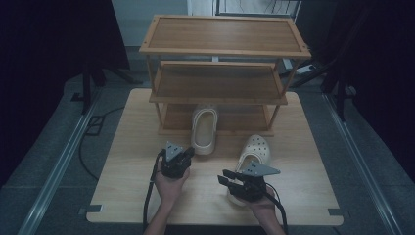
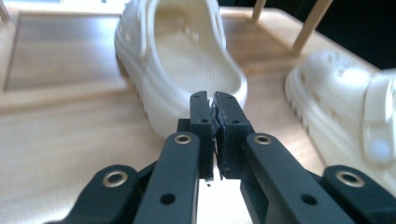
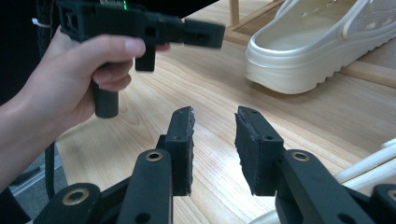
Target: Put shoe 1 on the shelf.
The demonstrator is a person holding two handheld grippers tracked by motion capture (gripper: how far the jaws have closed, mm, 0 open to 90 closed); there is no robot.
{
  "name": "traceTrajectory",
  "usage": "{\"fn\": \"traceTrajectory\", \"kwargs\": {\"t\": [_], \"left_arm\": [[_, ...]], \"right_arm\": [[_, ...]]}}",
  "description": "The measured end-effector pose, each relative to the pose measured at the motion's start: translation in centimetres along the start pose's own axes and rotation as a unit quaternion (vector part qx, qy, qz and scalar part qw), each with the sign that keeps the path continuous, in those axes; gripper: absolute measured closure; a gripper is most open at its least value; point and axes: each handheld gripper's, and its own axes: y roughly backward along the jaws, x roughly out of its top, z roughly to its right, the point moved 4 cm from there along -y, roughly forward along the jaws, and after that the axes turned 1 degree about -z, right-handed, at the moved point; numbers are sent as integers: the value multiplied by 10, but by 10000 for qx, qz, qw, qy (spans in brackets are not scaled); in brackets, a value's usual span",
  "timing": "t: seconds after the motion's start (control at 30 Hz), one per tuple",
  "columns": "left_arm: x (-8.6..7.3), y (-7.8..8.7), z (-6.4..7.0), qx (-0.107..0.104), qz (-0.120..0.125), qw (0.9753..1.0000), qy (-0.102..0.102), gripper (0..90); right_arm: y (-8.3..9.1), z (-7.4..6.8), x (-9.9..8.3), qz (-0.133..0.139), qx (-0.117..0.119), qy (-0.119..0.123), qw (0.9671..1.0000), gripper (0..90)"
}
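Nearby, cream clog (image 1: 204, 131) half under shelf rack (image 1: 222, 54); left claw (image 2: 215, 122) closed, empty; right claw (image 3: 214, 135) parted, empty.

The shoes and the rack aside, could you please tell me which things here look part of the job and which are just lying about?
Likely the job:
- cream clog, toe in the bottom shelf
- second clog on the table
- wooden shoe rack
- left gripper, shut
- right gripper, open

Just about:
- floor cables
- floor rails
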Motion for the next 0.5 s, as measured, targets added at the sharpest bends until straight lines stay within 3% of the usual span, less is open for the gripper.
{"fn": "traceTrajectory", "kwargs": {"t": [0.5], "left_arm": [[-15,-32,12,57,-568,9980,-262,884]], "right_arm": [[1,1,-1,-6,-15,-9,10000,669]]}}
